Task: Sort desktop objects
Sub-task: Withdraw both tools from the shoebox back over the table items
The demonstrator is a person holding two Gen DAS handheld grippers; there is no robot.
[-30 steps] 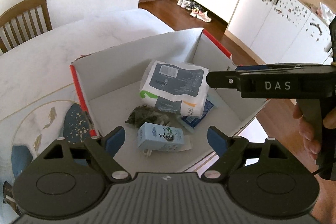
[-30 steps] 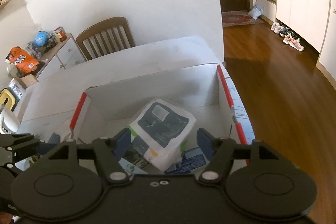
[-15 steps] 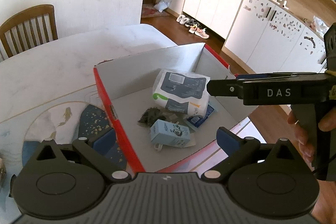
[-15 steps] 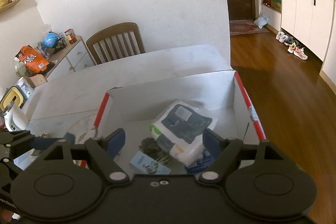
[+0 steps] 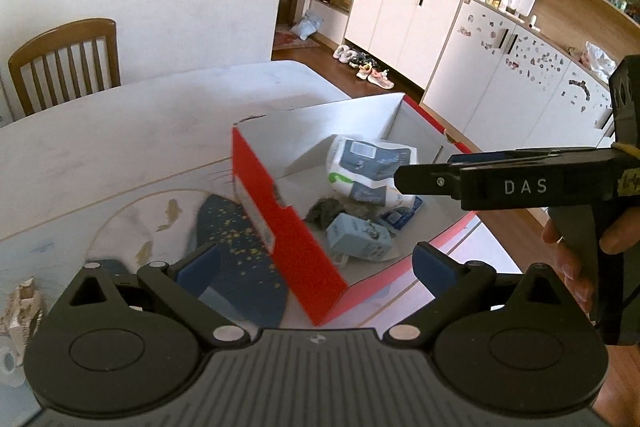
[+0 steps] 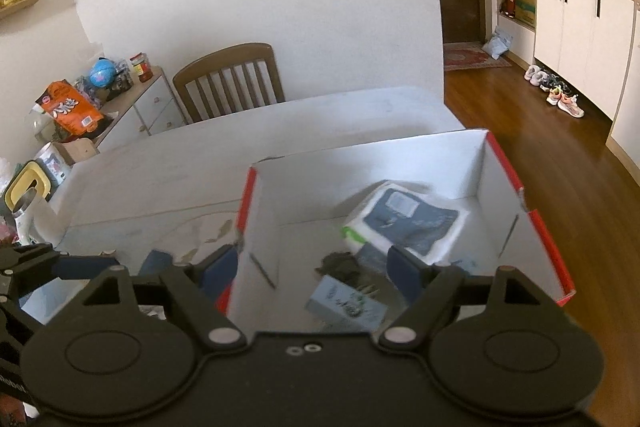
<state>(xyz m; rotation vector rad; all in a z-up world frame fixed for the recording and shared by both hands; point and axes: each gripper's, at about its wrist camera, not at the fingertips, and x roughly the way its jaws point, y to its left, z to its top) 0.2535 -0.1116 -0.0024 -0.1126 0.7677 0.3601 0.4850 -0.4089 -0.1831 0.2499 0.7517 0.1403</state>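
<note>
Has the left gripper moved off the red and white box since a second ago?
Yes. The left gripper has backed away leftward: the box wall, then outside its left finger, now stands between the open fingers. Its jaws have just been opening, holding nothing.

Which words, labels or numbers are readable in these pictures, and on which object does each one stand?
"DAS": white letters on the side of the right claw.
Yellow tag on that claw: cut off, unreadable.
White and grey pack in the red box: too small.
Small blue box: blurred.
Orange bag: large white characters, unreadable.
</note>
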